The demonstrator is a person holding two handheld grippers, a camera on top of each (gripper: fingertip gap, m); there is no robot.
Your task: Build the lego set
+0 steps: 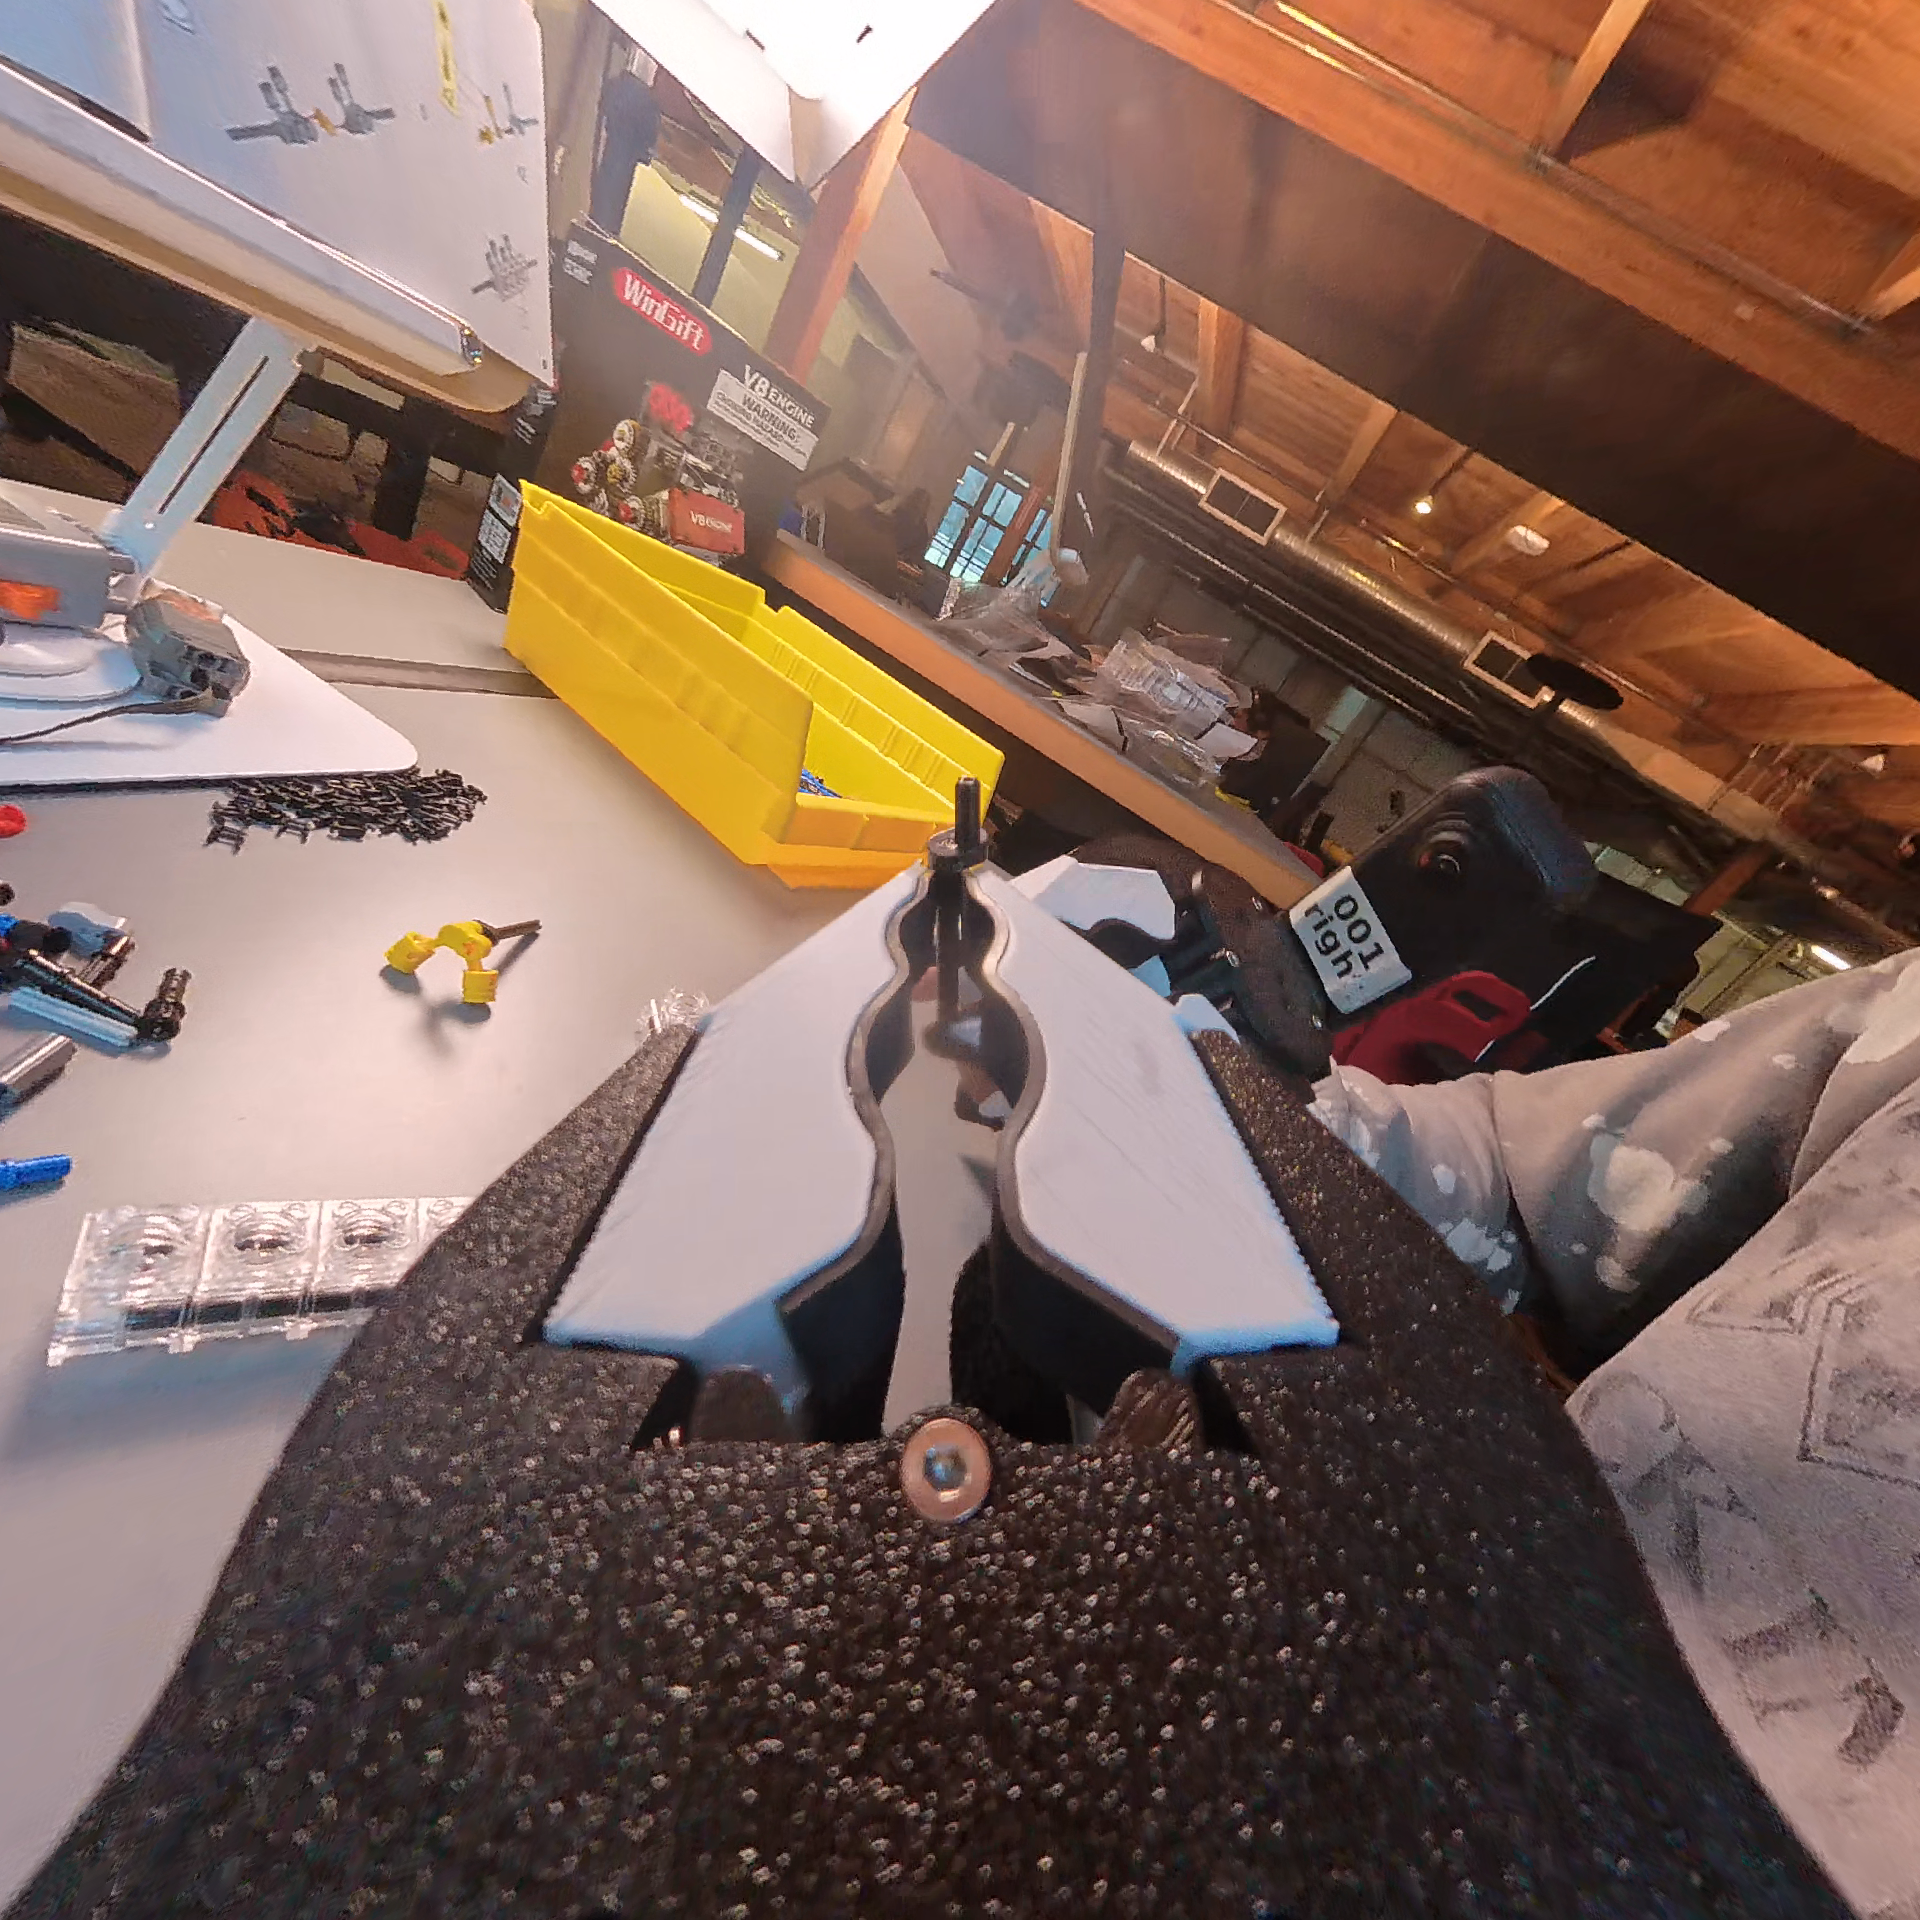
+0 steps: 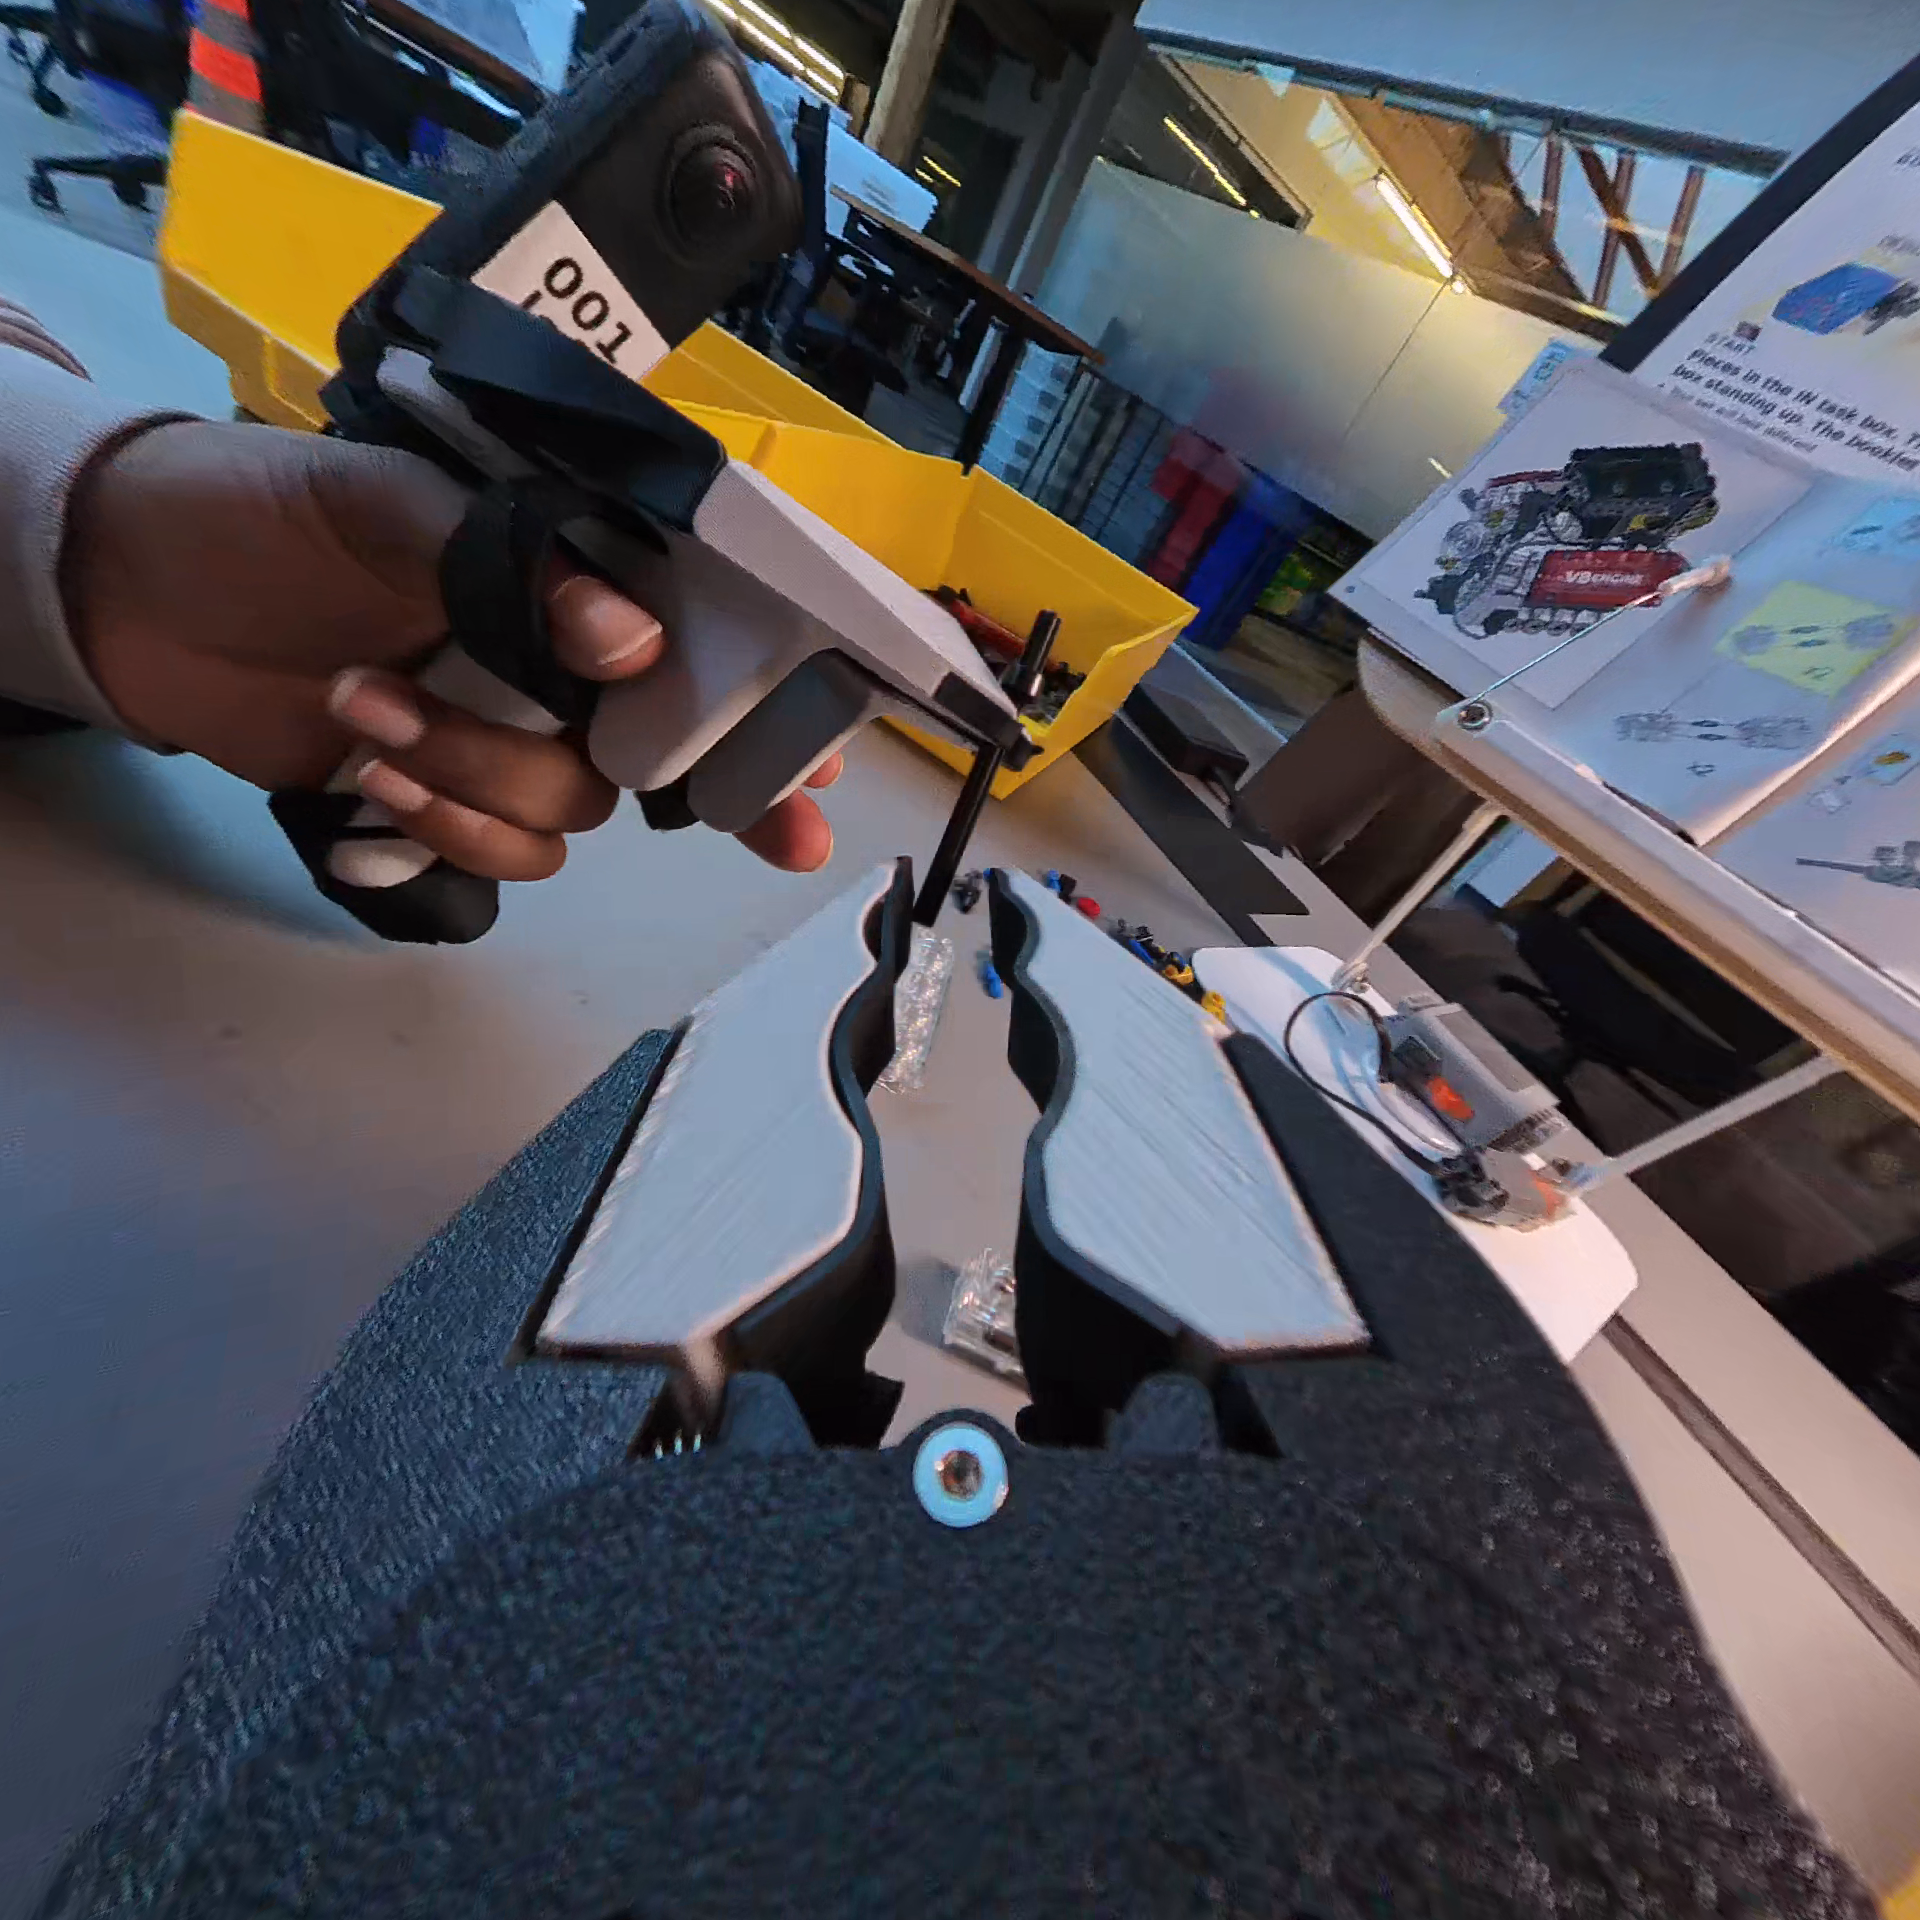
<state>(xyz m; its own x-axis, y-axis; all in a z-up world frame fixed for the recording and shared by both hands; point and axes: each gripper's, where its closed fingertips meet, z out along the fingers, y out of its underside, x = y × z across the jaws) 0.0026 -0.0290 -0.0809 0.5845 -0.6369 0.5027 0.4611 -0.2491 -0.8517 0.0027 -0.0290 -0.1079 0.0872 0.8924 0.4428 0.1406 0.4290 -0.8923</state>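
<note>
My left gripper (image 1: 951,883) is shut on a thin black axle (image 1: 962,821) that carries a small black bushing and sticks out past the fingertips. In the right wrist view a hand holds the left gripper (image 2: 1013,727) above the table, with the axle (image 2: 961,821) slanting down from it. The axle's lower end is at the left fingertip (image 2: 896,894) of my right gripper (image 2: 945,888); I cannot tell if they touch. My right gripper is open and empty. Its black body (image 1: 1247,935) shows just behind the left fingertips.
A yellow bin (image 1: 665,644) (image 2: 312,239) with small parts stands at the back. An instruction booklet on a white stand (image 2: 1662,582), a grey motor with cable (image 2: 1455,1070), black links (image 1: 343,805), a yellow piece (image 1: 447,951) and clear blocks (image 1: 229,1278) lie around. My right tips are roughly 15 cm from the yellow piece (image 1: 447,951).
</note>
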